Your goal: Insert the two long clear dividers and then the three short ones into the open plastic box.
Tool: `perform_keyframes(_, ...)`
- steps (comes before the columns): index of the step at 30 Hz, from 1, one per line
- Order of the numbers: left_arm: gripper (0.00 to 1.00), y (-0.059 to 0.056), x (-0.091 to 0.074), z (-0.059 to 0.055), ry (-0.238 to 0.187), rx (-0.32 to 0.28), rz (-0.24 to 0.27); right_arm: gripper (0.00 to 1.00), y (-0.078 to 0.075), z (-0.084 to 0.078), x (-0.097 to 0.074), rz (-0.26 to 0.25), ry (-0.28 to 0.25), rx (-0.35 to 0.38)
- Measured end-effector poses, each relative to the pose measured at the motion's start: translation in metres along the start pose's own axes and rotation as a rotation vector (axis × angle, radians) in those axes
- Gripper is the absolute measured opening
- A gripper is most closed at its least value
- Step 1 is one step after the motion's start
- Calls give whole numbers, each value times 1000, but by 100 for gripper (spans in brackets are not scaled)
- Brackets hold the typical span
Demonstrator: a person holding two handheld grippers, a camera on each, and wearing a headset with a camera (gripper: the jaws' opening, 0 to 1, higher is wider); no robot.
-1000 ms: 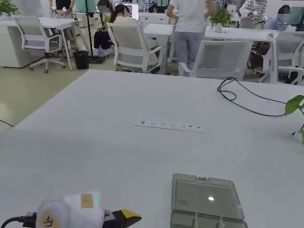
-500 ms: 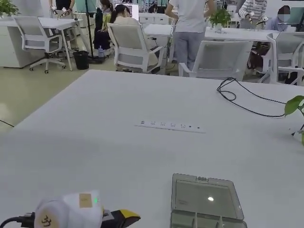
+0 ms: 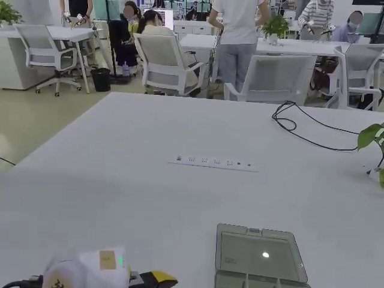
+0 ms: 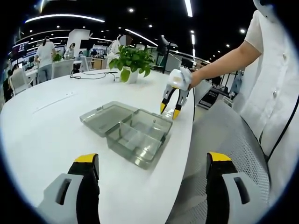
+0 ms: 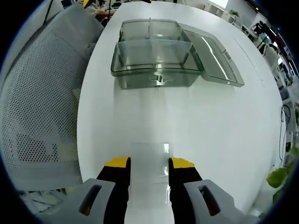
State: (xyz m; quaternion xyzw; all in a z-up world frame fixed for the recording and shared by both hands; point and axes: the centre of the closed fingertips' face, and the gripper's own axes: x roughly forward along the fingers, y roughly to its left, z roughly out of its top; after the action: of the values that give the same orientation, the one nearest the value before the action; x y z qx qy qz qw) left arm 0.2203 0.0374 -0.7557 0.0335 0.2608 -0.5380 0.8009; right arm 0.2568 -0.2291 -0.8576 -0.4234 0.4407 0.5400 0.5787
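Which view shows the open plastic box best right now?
The right gripper view: it looks down into the open plastic box, with the whole tray and the flat-open lid in frame. The left gripper view shows it whole but from a lower angle. The head view catches its lid and a strip of tray, cut by the bottom edge.

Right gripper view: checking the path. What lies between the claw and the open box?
In that view, bare white table up to the open plastic box, apart from a clear sheet at the right claw's tips.
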Motion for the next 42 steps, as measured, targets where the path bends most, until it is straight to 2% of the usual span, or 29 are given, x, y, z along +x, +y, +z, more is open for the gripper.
perform_keyframes(8, 97, 1, -1, 2, -3, 2, 0, 33, 0, 4, -9, -21, -21, 15)
perform_keyframes(15, 97, 2, -1, 4, -10, 0, 2, 33, -2, 16, -25, -58, -55, 13)
perform_keyframes(21, 96, 3, -1, 9, -21, -13, 7, 33, -3, 35, -43, -89, -92, -7)
perform_keyframes(28, 92, 1, 1, 22, -62, -49, 14, 33, -2, 65, -66, -138, -135, -39)
perform_keyframes(33, 90, -1, 4, 34, -101, -94, 9, 33, -1, 87, -78, -172, -161, -59)
perform_keyframes(35, 88, -3, 5, 42, -129, -117, 6, 33, 0, 95, -81, -178, -172, -61)
perform_keyframes(39, 85, -3, 8, 55, -167, -215, 2, 33, 4, 112, -87, -194, -183, -90)
perform_keyframes(41, 82, -3, 8, 61, -191, -229, 3, 33, 6, 118, -90, -199, -186, -100)
perform_keyframes(42, 80, -3, 9, 63, -200, -256, 3, 33, 7, 122, -92, -203, -189, -104)
